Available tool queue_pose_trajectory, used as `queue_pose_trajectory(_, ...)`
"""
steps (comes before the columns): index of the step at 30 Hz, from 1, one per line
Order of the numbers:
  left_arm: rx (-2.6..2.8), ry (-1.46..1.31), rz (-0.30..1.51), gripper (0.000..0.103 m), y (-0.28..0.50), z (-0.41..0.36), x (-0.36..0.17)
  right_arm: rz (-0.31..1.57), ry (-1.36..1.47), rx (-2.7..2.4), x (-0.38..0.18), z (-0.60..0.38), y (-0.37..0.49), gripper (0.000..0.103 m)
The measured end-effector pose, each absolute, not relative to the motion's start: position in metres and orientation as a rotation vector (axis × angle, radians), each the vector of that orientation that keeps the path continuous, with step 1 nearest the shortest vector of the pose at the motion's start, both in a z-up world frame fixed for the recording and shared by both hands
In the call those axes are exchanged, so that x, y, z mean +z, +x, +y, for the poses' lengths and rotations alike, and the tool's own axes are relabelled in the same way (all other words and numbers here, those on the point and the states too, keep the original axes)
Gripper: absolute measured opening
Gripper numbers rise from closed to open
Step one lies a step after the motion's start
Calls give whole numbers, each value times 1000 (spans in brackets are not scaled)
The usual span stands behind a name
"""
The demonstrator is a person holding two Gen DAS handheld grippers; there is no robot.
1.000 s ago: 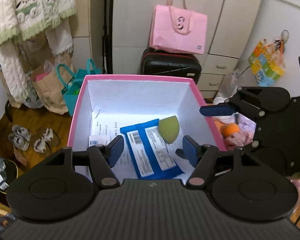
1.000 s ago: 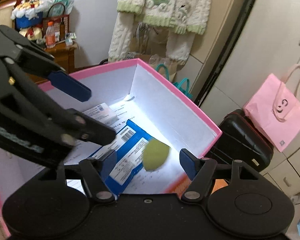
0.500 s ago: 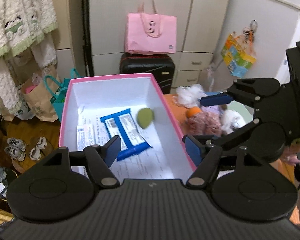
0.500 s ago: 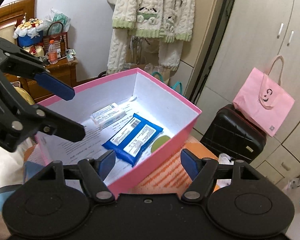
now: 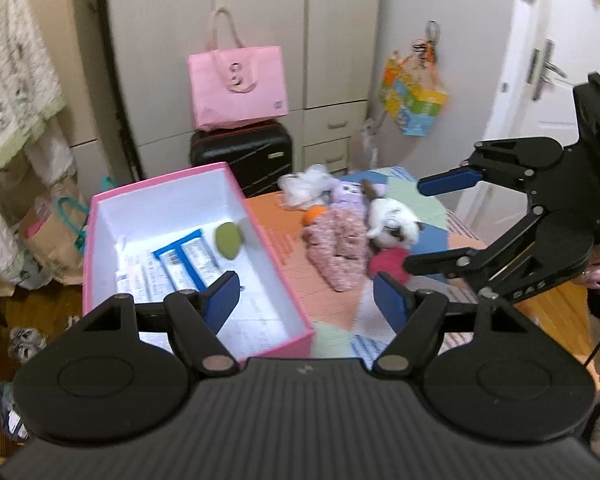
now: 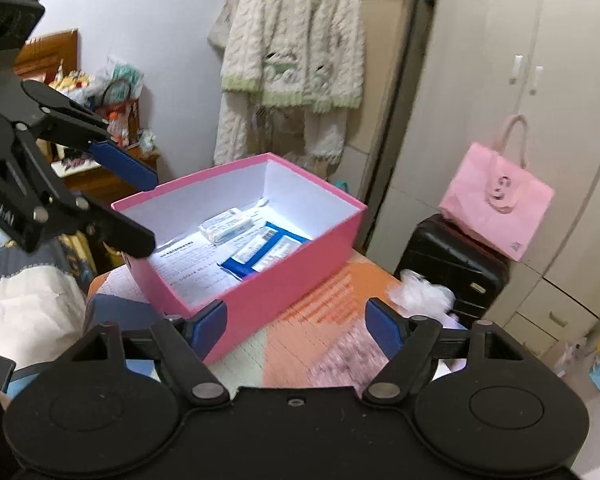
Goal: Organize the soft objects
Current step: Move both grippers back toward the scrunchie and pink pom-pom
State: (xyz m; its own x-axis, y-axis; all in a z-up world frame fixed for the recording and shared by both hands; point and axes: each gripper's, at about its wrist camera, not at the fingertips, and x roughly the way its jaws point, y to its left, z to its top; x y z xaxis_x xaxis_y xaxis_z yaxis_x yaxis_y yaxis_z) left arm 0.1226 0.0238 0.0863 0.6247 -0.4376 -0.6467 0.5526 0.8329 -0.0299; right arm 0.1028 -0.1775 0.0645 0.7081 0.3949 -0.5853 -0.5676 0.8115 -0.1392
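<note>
A bedroom table (image 5: pixel 432 312) with a patchwork cover, both tools empty above it
The pink box (image 5: pixel 256 240) already holds a green sponge (image 5: pixel 228 240); plush toys (image 5: pixel 392 224) wait beside it, so left tool (image 5: pixel 304 304) and right tool (image 6: pixel 296 324), jaws just widening, stand apart, likely for the next pick

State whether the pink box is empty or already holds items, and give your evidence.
Not empty. The pink box holds a green sponge, a blue packet and a white packet on its paper-lined floor.

A home bedroom: wardrobe (image 5: pixel 260 40), hanging knit sweater (image 6: pixel 292 52), suitcase (image 5: pixel 242 158) and wooden nightstand (image 6: pixel 100 176).
</note>
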Motion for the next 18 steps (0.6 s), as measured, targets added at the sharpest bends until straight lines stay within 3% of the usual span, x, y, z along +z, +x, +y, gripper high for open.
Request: queue_pose_trajectory(18,-723,266,751,73,131,-77,52,589,-169,457,2,-278,71,81)
